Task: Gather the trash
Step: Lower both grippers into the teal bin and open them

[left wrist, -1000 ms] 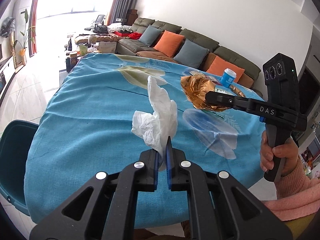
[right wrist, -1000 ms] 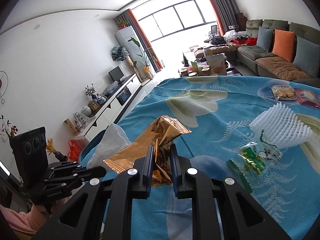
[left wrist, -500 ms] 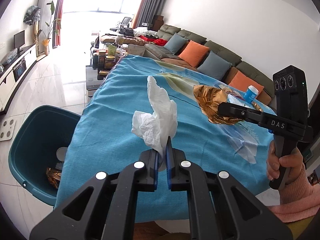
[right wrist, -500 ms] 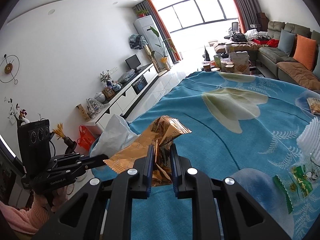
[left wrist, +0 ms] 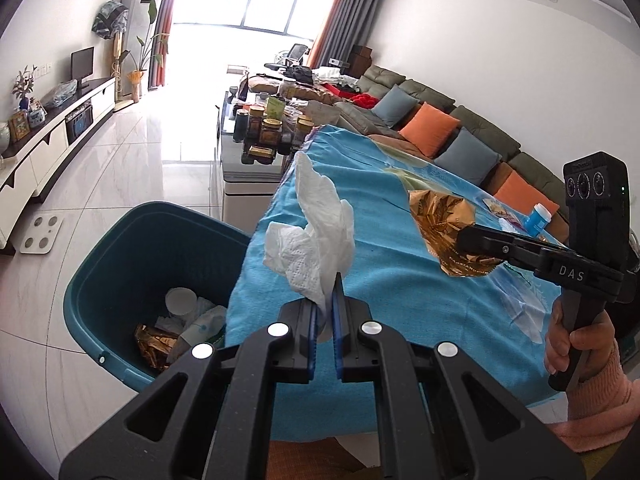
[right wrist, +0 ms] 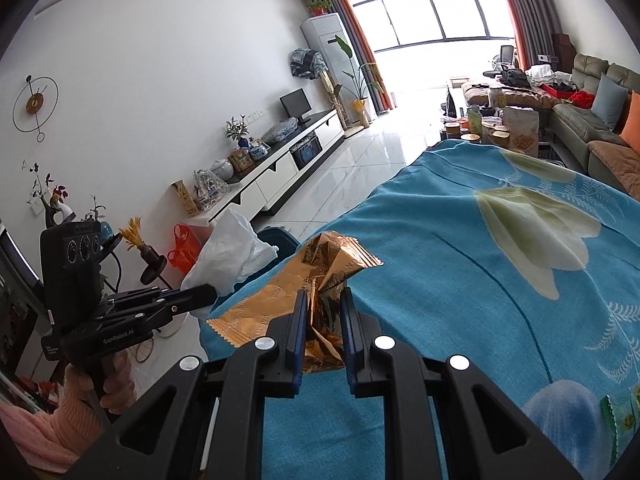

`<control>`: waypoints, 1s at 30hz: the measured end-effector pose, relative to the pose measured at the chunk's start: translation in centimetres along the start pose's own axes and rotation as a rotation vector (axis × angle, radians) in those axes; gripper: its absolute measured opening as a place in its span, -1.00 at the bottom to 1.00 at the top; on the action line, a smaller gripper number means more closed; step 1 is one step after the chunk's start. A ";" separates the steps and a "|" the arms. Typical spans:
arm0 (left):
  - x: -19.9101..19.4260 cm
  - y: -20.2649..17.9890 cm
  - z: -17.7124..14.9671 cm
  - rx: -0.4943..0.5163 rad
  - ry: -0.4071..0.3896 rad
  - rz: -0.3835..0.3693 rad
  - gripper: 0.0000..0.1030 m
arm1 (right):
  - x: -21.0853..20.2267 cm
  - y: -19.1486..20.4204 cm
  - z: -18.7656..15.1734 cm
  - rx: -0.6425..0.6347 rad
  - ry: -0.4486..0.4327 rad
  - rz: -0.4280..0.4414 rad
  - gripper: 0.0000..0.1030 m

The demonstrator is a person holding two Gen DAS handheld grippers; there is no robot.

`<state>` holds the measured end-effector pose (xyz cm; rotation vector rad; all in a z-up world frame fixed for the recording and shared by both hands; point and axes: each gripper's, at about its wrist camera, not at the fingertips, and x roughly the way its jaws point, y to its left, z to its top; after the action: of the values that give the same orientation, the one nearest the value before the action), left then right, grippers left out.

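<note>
1. Left tongs [left wrist: 325,312]: closed on a crumpled white tissue [left wrist: 316,240]. It's pinched at its lower end; the rest stands up above the tips.
2. Right tongs [right wrist: 323,320]: clamped on a gold foil wrapper [right wrist: 308,292]. The blue pads press it from both sides, with a small gap left by the bunched foil. The wrapper fans out left and upward past the tips.
3. Left view: the tissue is in the air over the tabletop's [left wrist: 400,272] left edge, right at the boundary with the bin.
4. Teal bin [left wrist: 120,264] sits on the floor, touching or just beside that left tabletop edge. Contents: a white cup, white paper scraps and a gold wrapper at the bottom.
5. The wrapper is carried above the tabletop, further in from the left edge than the tissue, toward the right side in the left view.
6. Tabletop is covered in a blue cloth with a leaf print. At its far right edge in the left view: a small blue-and-white container [left wrist: 538,220] and a snack packet just beside it.
7. Right view, lower right corner: a green-printed clear wrapper [right wrist: 624,420] lies on the cloth, cut off by the frame.
8. Hand [left wrist: 576,340] in a pink sleeve grips the right handle. The other hand [right wrist: 104,384] grips the left handle, same pink sleeve.
</note>
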<state>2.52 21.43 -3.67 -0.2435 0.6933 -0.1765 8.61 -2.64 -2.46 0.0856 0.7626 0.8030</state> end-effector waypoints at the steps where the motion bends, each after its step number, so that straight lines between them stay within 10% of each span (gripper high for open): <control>1: -0.1 0.4 0.0 -0.005 -0.001 0.008 -0.87 | 0.3 0.3 0.1 -0.006 0.004 0.003 -0.71; 30: -0.4 8.7 -1.3 -0.165 0.010 0.170 -0.87 | 9.1 7.3 3.1 -0.157 0.130 0.038 -0.71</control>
<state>2.05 29.67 -6.78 -0.3396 0.7359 0.0425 10.16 9.32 -2.95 -0.0942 0.8196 0.9081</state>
